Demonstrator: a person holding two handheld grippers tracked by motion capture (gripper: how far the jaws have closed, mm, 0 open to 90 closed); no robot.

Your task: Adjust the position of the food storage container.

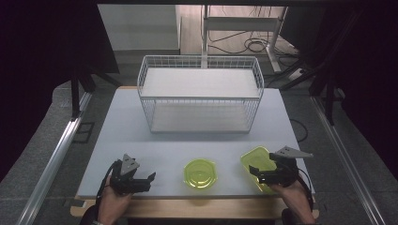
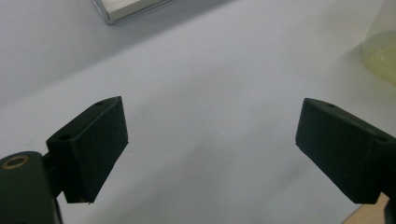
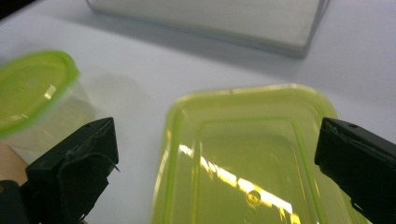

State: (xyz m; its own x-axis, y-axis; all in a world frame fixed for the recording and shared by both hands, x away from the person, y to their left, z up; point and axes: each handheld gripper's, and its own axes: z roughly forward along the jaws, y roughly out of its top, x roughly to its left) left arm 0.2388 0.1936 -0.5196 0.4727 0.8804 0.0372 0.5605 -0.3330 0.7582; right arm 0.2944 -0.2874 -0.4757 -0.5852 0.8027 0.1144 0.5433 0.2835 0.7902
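Right gripper (image 3: 215,158) wide open over rectangular container (image 3: 247,158)

My right gripper (image 1: 271,174) covers the near part of the rectangular container (image 1: 257,160). In my left gripper view the round container (image 2: 382,60) is blurred and cut by the edge.

1. A pale grey-white rectangular table top (image 1: 141,136) with a light wooden front edge carries everything.
2. A white wire-mesh two-tier rack (image 1: 200,93) stands on the far half of the top, centred, its long side facing the person.
3. A round yellow-green translucent plastic container with lid (image 1: 200,173) sits near the front edge, about the middle.
4. A rectangular yellow-green translucent plastic container with lid (image 1: 257,164) lies to its right, near the front right corner, apart from the round one.
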